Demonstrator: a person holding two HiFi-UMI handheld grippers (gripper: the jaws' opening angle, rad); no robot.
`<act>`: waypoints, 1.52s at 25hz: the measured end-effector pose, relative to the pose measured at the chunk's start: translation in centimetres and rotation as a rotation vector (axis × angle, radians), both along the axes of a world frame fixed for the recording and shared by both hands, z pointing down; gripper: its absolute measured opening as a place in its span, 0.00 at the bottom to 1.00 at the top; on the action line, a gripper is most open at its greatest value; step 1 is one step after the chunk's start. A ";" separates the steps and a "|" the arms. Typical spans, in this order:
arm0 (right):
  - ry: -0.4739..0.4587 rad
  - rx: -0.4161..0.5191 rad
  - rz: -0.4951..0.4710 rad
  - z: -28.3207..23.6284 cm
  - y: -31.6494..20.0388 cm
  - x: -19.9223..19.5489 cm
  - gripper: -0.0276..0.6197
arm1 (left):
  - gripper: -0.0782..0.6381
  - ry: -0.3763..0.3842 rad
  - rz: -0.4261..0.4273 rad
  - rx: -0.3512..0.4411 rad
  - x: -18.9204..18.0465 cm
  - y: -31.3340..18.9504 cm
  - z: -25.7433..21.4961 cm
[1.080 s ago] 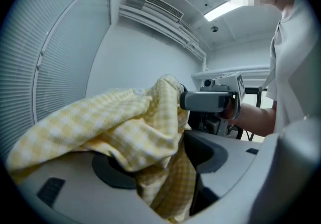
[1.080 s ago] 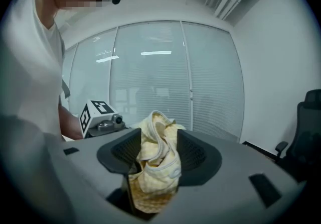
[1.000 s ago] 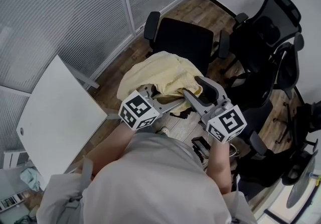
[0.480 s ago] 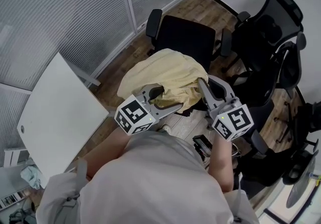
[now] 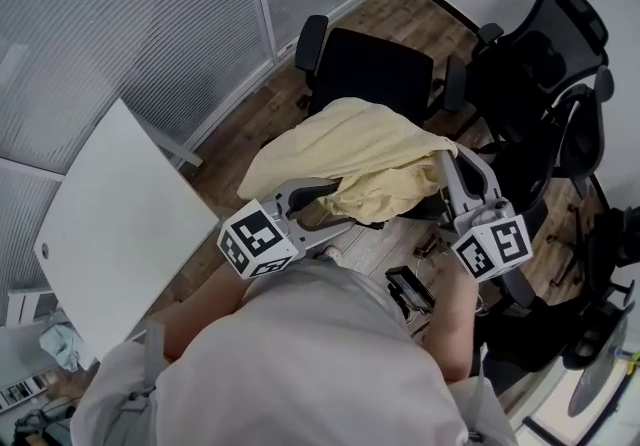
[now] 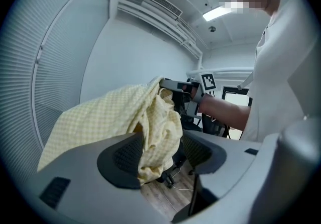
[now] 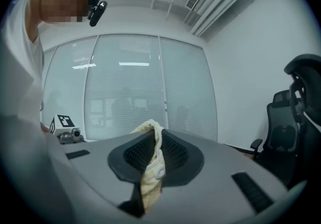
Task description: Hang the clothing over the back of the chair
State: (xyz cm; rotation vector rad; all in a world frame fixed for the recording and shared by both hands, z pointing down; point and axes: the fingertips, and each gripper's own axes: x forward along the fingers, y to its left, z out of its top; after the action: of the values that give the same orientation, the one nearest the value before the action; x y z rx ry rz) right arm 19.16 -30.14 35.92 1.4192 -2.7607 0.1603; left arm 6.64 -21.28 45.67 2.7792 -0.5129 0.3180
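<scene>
A pale yellow checked garment (image 5: 360, 149) hangs stretched between my two grippers, in front of the black office chair (image 5: 380, 74). My right gripper (image 5: 455, 159) is shut on the garment's right edge; in the right gripper view both pads pinch a fold of the cloth (image 7: 150, 168), and its jaws have just been closing. My left gripper (image 5: 335, 206) is at the garment's lower left. Its jaws have just been closing a little, but they still stand wide: the cloth (image 6: 115, 117) lies against one pad and the other pad is apart from it.
A white table (image 5: 110, 224) stands at the left. Several black mesh office chairs (image 5: 540, 64) crowd the right side. A glass partition with blinds (image 5: 130, 24) runs along the far left. A small black device (image 5: 410, 289) lies on the wooden floor by the person's feet.
The right gripper has closed on the garment's edge and moved right and up. The left gripper has drifted left. The bunched garment is now pulled out wide between them.
</scene>
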 end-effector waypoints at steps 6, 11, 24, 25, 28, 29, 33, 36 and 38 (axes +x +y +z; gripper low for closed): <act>0.030 0.112 0.156 -3.7 -0.5 5.3 0.11 | 0.46 -0.020 -0.015 -0.008 -0.5 0.2 0.5; 0.078 0.052 0.231 -0.2 -1.6 8.1 0.11 | 0.46 -0.024 -0.014 -0.014 -0.5 -0.2 0.7; 0.130 -0.118 0.292 8.2 -2.4 10.5 0.11 | 0.39 0.011 -0.028 0.021 -0.4 -0.9 -0.6; 0.132 -0.126 0.293 8.6 -2.4 10.5 0.11 | 0.37 0.019 -0.030 0.023 -0.4 -1.0 -0.7; 0.137 -0.141 0.294 9.6 -2.3 10.5 0.11 | 0.32 0.049 -0.040 0.019 -0.7 -1.2 -0.9; 0.137 -0.144 0.295 9.9 -2.3 10.5 0.11 | 0.30 0.056 -0.048 0.018 -0.9 -1.3 -0.9; 0.129 -0.154 0.304 10.8 -2.4 10.4 0.11 | 0.22 0.064 -0.083 0.024 -1.5 -2.0 -1.0; 0.123 -0.156 0.306 11.1 -2.4 10.3 0.11 | 0.19 0.065 -0.114 0.034 -2.0 -2.7 -1.1; 0.126 -0.148 0.308 11.1 -2.3 10.4 0.11 | 0.19 0.052 -0.144 0.043 -2.3 -3.2 -1.0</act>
State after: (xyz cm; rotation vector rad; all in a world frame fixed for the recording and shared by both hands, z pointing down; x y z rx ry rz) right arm 29.55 -32.43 47.03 1.7380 -2.3634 0.2665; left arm 4.35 -24.49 44.63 2.7643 -0.7099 0.2044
